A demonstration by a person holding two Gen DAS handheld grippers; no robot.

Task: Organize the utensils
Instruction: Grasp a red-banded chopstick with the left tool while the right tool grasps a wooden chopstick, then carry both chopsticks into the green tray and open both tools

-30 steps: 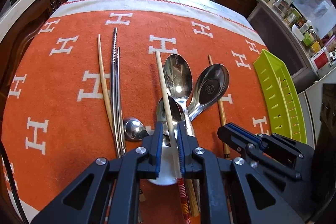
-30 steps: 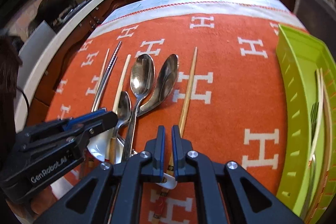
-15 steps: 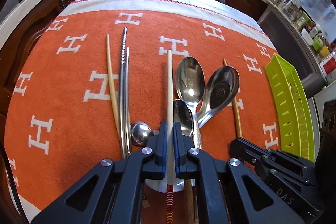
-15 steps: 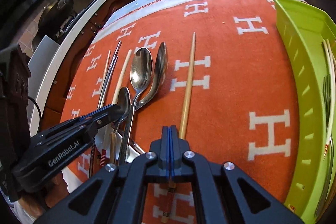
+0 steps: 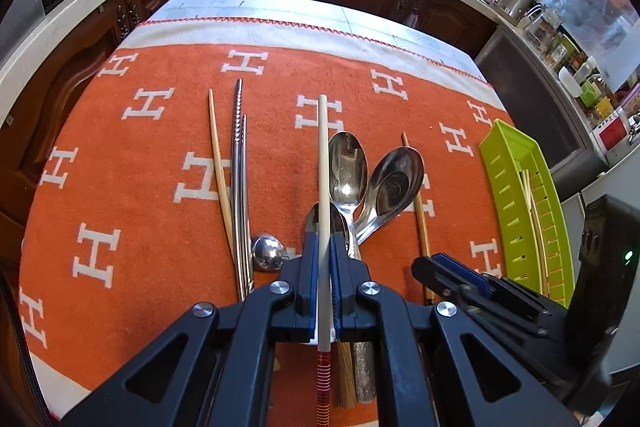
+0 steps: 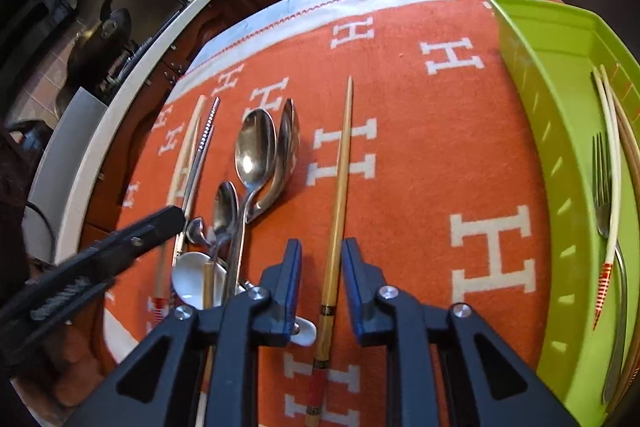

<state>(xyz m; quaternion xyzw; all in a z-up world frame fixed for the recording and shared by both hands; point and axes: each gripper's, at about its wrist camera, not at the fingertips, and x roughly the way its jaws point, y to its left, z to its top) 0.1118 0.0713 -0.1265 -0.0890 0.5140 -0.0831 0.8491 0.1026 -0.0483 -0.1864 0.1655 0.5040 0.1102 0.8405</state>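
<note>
My left gripper [image 5: 323, 239] is shut on a white chopstick [image 5: 323, 155] with a red-striped end, which points away over the spoons. My right gripper [image 6: 322, 251] has its jaws opening. A yellow-brown chopstick [image 6: 340, 179] lies on the orange cloth between its pads, and neither pad presses on it. The same chopstick [image 5: 418, 211] shows in the left wrist view just ahead of the right gripper [image 5: 440, 267]. The green tray [image 6: 532, 75] at the right holds a fork [image 6: 602, 195] and several chopsticks.
Two large steel spoons [image 5: 348, 163] [image 5: 394, 183], smaller spoons and a white ceramic spoon [image 6: 192, 279] lie bunched mid-cloth. Metal chopsticks [image 5: 239, 179] and a pale wooden one [image 5: 218, 163] lie to the left. Dark cabinets and a counter ring the table.
The left gripper closed on the white chopstick and raised it, so it now points straight ahead. The right gripper shut fully, then opened around the yellow-brown chopstick.
</note>
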